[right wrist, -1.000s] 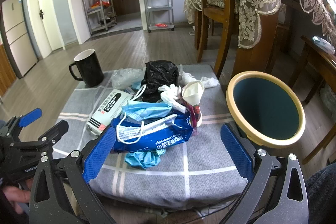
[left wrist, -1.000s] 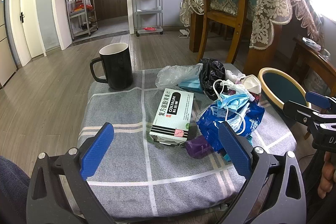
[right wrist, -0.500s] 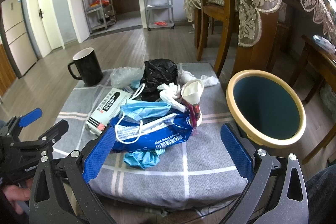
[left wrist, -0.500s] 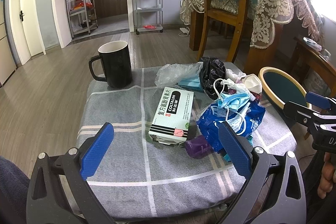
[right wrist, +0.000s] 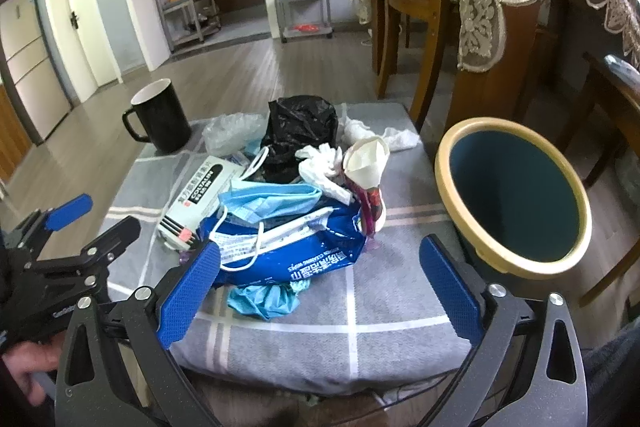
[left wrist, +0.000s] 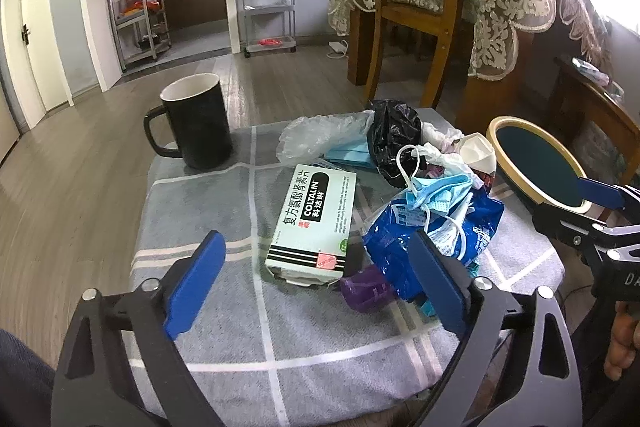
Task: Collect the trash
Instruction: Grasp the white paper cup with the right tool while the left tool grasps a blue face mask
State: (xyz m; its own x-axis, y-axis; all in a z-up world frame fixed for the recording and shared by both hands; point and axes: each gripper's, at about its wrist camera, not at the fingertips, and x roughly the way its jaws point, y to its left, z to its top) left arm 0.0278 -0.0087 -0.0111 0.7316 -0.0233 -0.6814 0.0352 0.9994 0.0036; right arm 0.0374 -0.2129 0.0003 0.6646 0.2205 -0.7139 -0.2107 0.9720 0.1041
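Trash lies piled on the checked surface beside the bin. Left claw, empty, is closing slightly; right claw gapes, nothing collected yet.

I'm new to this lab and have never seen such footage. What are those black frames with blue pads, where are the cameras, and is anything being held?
No robot here: a person holds two hand-held grippers. Each picture comes from a camera mounted on one gripper, looking along its blue-padded fingers. The left gripper is closing slightly with nothing between its pads; the right gripper is open and empty. On the grey checked cushion lie a medicine box, a blue wipes pack, face masks, a black bag and tissues, plus a black mug. The bin stands beside it.
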